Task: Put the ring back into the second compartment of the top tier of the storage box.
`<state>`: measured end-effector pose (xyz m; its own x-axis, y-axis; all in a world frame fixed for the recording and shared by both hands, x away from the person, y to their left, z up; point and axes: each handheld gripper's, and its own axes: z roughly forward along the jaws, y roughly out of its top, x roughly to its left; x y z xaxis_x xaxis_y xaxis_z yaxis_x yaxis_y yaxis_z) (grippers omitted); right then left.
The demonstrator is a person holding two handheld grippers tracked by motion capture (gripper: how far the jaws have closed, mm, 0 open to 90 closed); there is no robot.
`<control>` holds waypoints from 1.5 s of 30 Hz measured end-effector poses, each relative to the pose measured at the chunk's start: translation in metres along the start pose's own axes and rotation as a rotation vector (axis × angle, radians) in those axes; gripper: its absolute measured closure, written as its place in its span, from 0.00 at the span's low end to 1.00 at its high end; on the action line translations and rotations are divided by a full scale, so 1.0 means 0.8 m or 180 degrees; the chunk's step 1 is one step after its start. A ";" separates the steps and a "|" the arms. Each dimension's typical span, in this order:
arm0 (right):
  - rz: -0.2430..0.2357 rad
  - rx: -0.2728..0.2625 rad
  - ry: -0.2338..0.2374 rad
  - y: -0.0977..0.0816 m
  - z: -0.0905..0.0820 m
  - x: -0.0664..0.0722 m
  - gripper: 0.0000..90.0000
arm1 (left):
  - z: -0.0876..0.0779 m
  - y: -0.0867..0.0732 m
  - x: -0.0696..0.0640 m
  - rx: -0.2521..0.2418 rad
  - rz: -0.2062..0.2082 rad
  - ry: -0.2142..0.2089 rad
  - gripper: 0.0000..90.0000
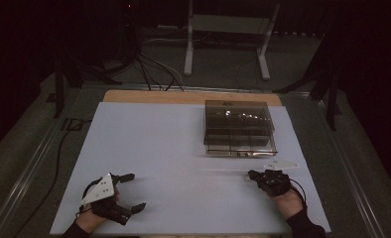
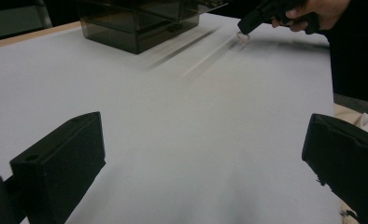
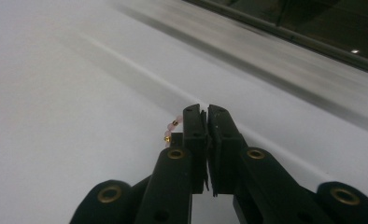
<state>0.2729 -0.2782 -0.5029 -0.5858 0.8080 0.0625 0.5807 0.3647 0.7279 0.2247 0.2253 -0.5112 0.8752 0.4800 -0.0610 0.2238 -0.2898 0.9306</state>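
Observation:
My right gripper (image 3: 205,112) has its jaws pressed together on a small string of pink and gold beads (image 3: 171,129), which sticks out beside the left jaw just above the white sheet. In the left gripper view the bead string (image 2: 242,37) hangs as a little loop from the right gripper (image 2: 245,24). In the high view my right gripper (image 1: 251,175) is at the front right, just in front of the dark clear box (image 1: 238,126). My left gripper (image 1: 136,191) lies at the front left, open and holding nothing; its two jaws stand wide apart around the left gripper (image 2: 203,158) midpoint.
The dark clear box (image 2: 135,23) has several compartments and sits at the back right of the white sheet (image 1: 173,144). Its edge (image 3: 331,32) runs close past the right gripper. A wooden table edge (image 1: 183,96) shows behind the sheet, with cables and a stand on the floor beyond.

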 end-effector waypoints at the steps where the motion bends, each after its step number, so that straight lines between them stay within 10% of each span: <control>1: -0.0002 -0.0002 0.0009 0.000 -0.001 0.001 0.97 | 0.000 0.000 0.000 -0.0012 -0.0005 -0.0001 0.01; 45: -0.0153 -0.0201 0.0254 0.022 -0.026 0.028 0.97 | 0.000 0.000 0.000 -0.0016 -0.0008 -0.0017 0.01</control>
<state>0.2583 -0.2632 -0.4741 -0.6568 0.7500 0.0790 0.5156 0.3702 0.7727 0.2248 0.2253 -0.5110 0.8769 0.4763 -0.0652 0.2239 -0.2845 0.9322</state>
